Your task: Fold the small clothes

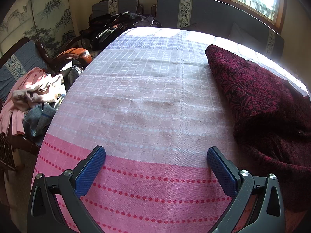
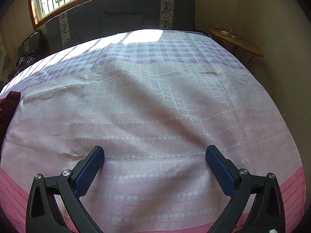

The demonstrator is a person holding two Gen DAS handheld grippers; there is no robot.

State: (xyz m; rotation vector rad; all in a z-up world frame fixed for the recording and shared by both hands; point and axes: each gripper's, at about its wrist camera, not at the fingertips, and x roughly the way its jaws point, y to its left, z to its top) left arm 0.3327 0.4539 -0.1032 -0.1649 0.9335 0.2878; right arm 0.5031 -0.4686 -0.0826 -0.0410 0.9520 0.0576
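Note:
A dark red floral garment (image 1: 258,101) lies folded on the right side of the pink and white checked sheet (image 1: 145,89) that covers the bed. My left gripper (image 1: 155,157) is open and empty, above the sheet near its front edge, to the left of the garment. My right gripper (image 2: 154,156) is open and empty over bare sheet (image 2: 155,97). In the right wrist view only a corner of the red garment (image 2: 9,101) shows at the far left edge.
A pile of pink, beige and grey clothes (image 1: 33,99) lies on a chair left of the bed. Dark clothes (image 1: 116,27) are heaped on a sofa at the back. A small wooden side table (image 2: 237,40) stands right of the bed.

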